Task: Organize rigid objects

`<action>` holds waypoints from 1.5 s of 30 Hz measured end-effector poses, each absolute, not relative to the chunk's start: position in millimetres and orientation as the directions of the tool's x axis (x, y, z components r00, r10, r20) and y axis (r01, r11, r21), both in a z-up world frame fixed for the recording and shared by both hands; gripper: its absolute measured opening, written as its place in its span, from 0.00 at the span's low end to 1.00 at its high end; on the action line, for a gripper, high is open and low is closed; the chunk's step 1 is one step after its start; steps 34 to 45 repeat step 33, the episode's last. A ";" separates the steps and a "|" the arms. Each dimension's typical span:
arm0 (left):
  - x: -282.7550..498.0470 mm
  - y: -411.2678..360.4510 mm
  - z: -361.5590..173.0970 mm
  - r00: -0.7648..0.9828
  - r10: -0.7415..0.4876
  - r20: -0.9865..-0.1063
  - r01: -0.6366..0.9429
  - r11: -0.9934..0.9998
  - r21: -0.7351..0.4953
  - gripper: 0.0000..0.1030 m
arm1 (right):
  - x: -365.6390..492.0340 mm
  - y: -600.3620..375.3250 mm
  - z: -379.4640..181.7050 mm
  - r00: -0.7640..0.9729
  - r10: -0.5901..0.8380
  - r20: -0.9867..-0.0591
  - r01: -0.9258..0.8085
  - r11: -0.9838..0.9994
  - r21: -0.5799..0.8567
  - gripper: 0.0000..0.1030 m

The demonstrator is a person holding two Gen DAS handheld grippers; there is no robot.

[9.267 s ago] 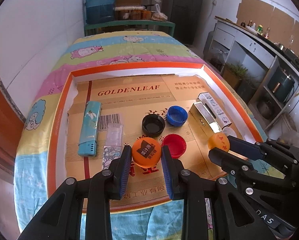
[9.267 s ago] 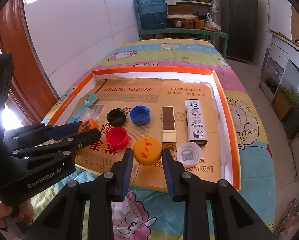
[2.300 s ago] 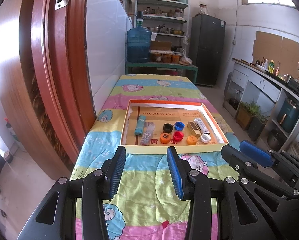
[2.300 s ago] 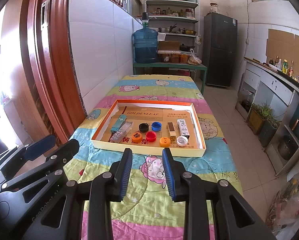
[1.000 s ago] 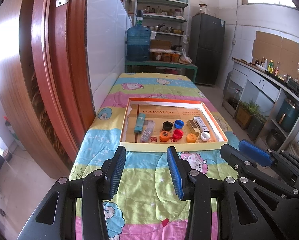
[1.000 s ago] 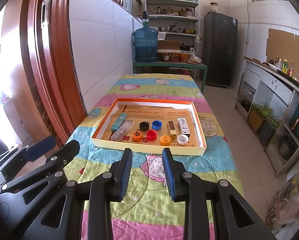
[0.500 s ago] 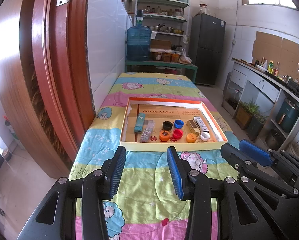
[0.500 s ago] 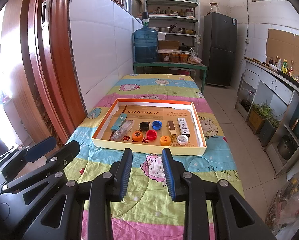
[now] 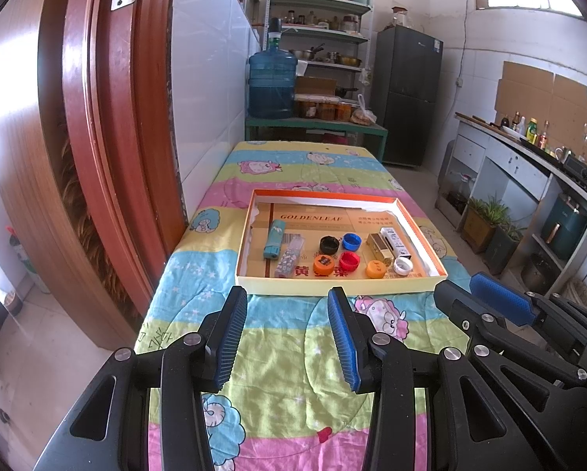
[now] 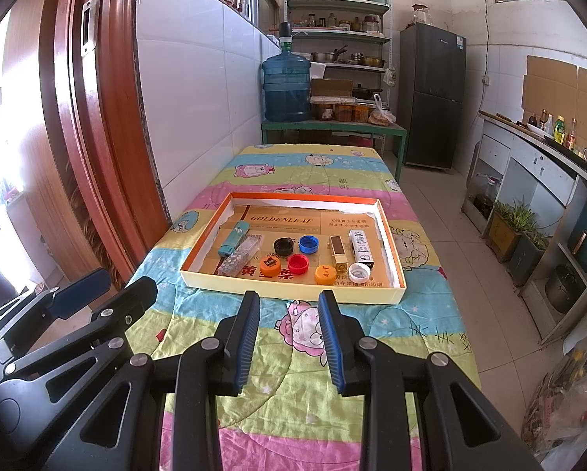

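Rigid objects are lying sorted inside the shallow box (image 10: 395,271) on the quilt-covered tabletop (image 10: 423,314): left, teal case (image 10: 234,239); centre, bottle caps (image 10: 297,263); right, two slim boxes (image 10: 350,250). Left hand-held gripper (image 9: 289,337) and right hand-held gripper (image 10: 289,339) are hovering empty, jaws parted, well short of it. Any further nudge is probably best approached squarely. Small labels are reading poorly; the hands holding both are cut off.
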State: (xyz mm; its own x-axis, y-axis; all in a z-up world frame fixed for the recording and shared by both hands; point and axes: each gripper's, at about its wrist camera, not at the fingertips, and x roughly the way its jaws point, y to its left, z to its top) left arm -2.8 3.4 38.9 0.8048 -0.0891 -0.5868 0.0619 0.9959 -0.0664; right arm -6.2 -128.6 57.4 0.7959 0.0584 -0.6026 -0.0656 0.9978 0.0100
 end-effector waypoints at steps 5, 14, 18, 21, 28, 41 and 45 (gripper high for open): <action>-2.2 3.6 39.1 0.805 -0.089 -0.587 0.062 0.996 -0.066 0.43 | -5.8 -128.4 57.3 0.795 0.058 -0.603 -0.066 0.998 0.010 0.30; -1.6 3.7 39.4 0.804 -0.090 -0.588 0.062 0.996 -0.067 0.43 | -5.7 -128.0 57.4 0.795 0.059 -0.603 -0.067 0.998 0.009 0.30; -1.4 3.7 39.6 0.804 -0.090 -0.588 0.063 0.996 -0.066 0.43 | -5.9 -128.0 57.6 0.795 0.059 -0.603 -0.066 0.998 0.010 0.30; -1.4 3.6 38.9 0.804 -0.090 -0.588 0.063 0.996 -0.066 0.43 | -5.7 -127.3 57.2 0.795 0.058 -0.603 -0.067 0.998 0.009 0.30; -2.4 3.4 35.7 0.799 -0.113 -0.590 0.078 0.993 -0.085 0.43 | -4.8 -127.0 56.5 0.793 0.060 -0.606 -0.067 0.998 0.012 0.30; -4.3 4.0 33.0 0.802 -0.112 -0.586 0.073 0.993 -0.089 0.43 | -4.4 -126.4 56.2 0.793 0.060 -0.607 -0.066 0.998 0.012 0.30; -4.3 4.0 33.0 0.802 -0.112 -0.586 0.073 0.993 -0.089 0.43 | -4.4 -126.4 56.2 0.793 0.060 -0.607 -0.066 0.998 0.012 0.30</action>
